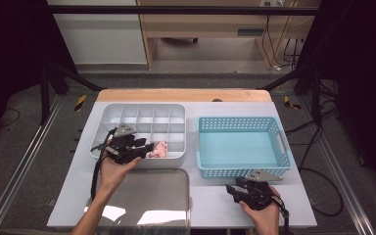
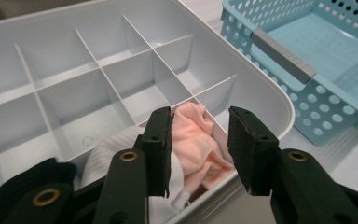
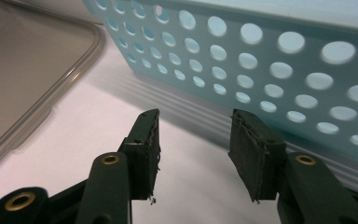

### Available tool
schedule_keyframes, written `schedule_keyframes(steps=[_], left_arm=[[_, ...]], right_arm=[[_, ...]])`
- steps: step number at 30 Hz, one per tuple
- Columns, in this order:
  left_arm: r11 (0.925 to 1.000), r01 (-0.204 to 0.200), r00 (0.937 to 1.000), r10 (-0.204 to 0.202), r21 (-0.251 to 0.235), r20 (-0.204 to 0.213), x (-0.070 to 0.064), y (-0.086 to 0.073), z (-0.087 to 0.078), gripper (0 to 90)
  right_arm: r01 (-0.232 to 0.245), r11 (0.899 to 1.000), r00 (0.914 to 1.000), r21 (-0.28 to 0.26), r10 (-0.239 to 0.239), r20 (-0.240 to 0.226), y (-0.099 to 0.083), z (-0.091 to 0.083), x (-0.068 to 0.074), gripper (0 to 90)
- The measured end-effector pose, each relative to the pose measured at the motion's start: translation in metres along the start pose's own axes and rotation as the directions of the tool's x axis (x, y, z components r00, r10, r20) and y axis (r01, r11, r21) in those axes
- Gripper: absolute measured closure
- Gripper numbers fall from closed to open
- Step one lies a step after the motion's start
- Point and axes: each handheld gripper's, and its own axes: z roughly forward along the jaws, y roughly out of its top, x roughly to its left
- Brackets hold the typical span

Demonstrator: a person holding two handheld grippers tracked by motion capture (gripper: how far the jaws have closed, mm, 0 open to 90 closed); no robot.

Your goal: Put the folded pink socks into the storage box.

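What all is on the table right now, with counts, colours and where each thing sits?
organiser: 1, white, divided, rear left
pink cloth: 1, organiser's front right cell
white cloth: 1, cell beside the pink one
black cloth: 1, next front cell along
basket: 1, light blue, perforated, rear right
lid: 1, clear, front left
left tool: 1, black, open over pink cloth
right tool: 1, black, open, front of basket

Thin dividers (image 2: 161, 79) and tray rim (image 2: 279, 100) tight around the pink cloth (image 2: 198, 137) — open tabletop (image 1: 210, 196) beside the blue basket (image 1: 242, 169).
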Motion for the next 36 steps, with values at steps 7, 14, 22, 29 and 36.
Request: schedule_keyframes(steps=[7,14,22,29,36], left_arm=[[0.9968,0.011,0.9997,-0.012,-0.08,-0.02,0.012,-0.021,-0.04,50.5],[0.9917,0.039,0.9983,-0.044,-0.122,-0.038,0.029,-0.052,-0.071,47.2],[0.9877,0.067,0.9942,-0.078,-0.142,-0.074,0.047,-0.084,-0.092,44.4],[0.985,0.083,0.9941,-0.092,-0.152,-0.057,0.065,-0.086,-0.092,43.8],[0.9833,0.079,0.9935,-0.092,-0.164,-0.068,0.085,-0.073,-0.093,43.8]], right_arm=[[-0.011,0.999,0.9999,-0.032,0.011,0.012,0.003,-0.003,0.001,50.5],[0.013,0.998,0.9999,-0.062,-0.013,0.004,0.01,-0.008,0.011,50.3],[0.018,0.997,0.9995,-0.072,-0.019,-0.025,0.023,-0.004,0.026,47.5],[0.018,0.998,0.9973,-0.061,-0.022,-0.07,0.031,0.006,0.041,46.2],[0.048,0.997,0.9943,-0.058,-0.053,-0.093,0.037,0.013,0.052,44.8]])
